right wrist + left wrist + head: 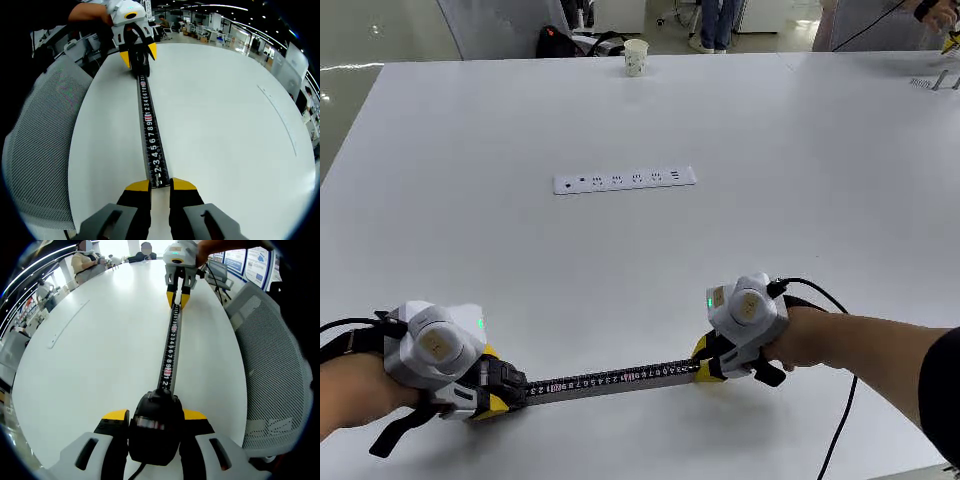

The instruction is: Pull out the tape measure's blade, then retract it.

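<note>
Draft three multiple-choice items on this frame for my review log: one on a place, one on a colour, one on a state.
1. Where does the power strip lie on the table?
A. beyond the blade, toward the paper cup
B. under the blade
C. on the floor

2. What colour is the tape measure case?
A. red
B. black
C. white

3. How is the blade now?
A. fully wound in
B. lying loose on the table
C. drawn out between the left hand-held gripper and the right hand-held gripper

Key:
1 A: the head view shows the strip mid-table, apart from the blade.
2 B: the left gripper view shows a black case clamped between the yellow tips.
3 C: the right gripper view shows the blade's end pinched, with numbers running along its length to the case.
</note>
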Tool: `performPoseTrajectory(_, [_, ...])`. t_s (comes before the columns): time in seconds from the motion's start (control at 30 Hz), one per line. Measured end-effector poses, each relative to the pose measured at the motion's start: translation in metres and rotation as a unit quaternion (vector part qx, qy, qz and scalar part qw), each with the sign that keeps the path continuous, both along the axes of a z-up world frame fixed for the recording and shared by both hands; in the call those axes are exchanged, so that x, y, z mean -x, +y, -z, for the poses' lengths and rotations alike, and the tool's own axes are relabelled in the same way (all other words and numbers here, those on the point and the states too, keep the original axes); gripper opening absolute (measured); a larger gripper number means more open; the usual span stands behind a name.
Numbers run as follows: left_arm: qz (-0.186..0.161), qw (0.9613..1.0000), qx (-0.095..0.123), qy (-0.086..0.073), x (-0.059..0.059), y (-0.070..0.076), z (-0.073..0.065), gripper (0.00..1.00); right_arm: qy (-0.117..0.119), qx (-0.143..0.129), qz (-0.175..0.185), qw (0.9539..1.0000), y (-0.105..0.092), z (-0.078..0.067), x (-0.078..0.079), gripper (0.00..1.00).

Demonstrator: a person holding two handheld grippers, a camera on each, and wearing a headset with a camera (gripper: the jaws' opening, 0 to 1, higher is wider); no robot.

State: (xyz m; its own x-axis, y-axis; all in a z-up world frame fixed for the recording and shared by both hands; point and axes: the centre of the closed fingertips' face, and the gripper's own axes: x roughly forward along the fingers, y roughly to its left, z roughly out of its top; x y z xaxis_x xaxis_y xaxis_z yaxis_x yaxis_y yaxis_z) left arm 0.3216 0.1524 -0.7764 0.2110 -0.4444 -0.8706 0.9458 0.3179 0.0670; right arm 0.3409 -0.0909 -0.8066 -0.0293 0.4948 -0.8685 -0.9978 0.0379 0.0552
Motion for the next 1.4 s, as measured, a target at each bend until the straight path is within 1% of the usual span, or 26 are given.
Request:
performPoseTrajectory(0.33, [-0.001,1.0000,0.002,-0.001,-0.0005,0.0004,0.0007,0.34,0.005,0.000,0.000,1.0000,0.0003,0.0006,-0.0007,0.09])
performPoseTrajectory(0.4, [-0.004,1.0000,0.008,-0.003,-0.0010,-0.0002,0.0006,0.34,0.004,0.002,-0.008,1.0000,0.0003,-0.0001,0.0003,0.10])
performPoseTrajectory(0.43, [-0.011,0.9999,0.013,0.001,-0.0015,0.0001,0.0001,0.34,0.001,0.002,-0.013,0.9999,0.0003,-0.0001,0.0003,0.10])
performPoseTrajectory(0.5, [-0.008,0.9999,0.014,0.000,-0.0007,0.0002,0.0001,0.35,0.005,0.001,-0.012,0.9999,0.0001,0.0007,-0.0004,0.10])
performPoseTrajectory(0.63, [-0.009,0.9998,0.016,0.001,-0.0008,-0.0001,0.0000,0.35,0.005,0.002,-0.014,0.9999,0.0012,0.0006,-0.0004,0.10])
performPoseTrajectory(0.73, [-0.006,0.9999,0.014,-0.001,-0.0016,-0.0007,0.0005,0.35,0.000,0.007,-0.018,0.9998,0.0016,0.0010,0.0001,0.11])
performPoseTrajectory(0.87, [-0.003,0.9999,0.011,-0.001,-0.0018,-0.0020,0.0000,0.35,-0.011,0.017,-0.035,0.9992,0.0018,0.0008,0.0012,0.11])
performPoseTrajectory(1.07, [-0.005,0.9999,0.012,0.000,-0.0008,-0.0028,-0.0014,0.35,-0.012,0.016,-0.039,0.9991,0.0015,0.0007,0.0010,0.12])
performPoseTrajectory(1.17, [-0.005,0.9999,0.010,0.000,0.0001,-0.0028,-0.0020,0.35,-0.023,0.016,-0.047,0.9985,0.0015,0.0011,0.0024,0.12])
performPoseTrajectory(1.33, [-0.011,0.9998,0.015,0.008,0.0015,-0.0034,-0.0039,0.36,-0.024,0.016,-0.049,0.9984,0.0015,0.0013,0.0014,0.12])
performPoseTrajectory(1.4, [-0.006,0.9999,0.012,0.010,0.0017,-0.0029,-0.0034,0.36,-0.021,0.015,-0.049,0.9985,0.0014,0.0008,0.0018,0.12])
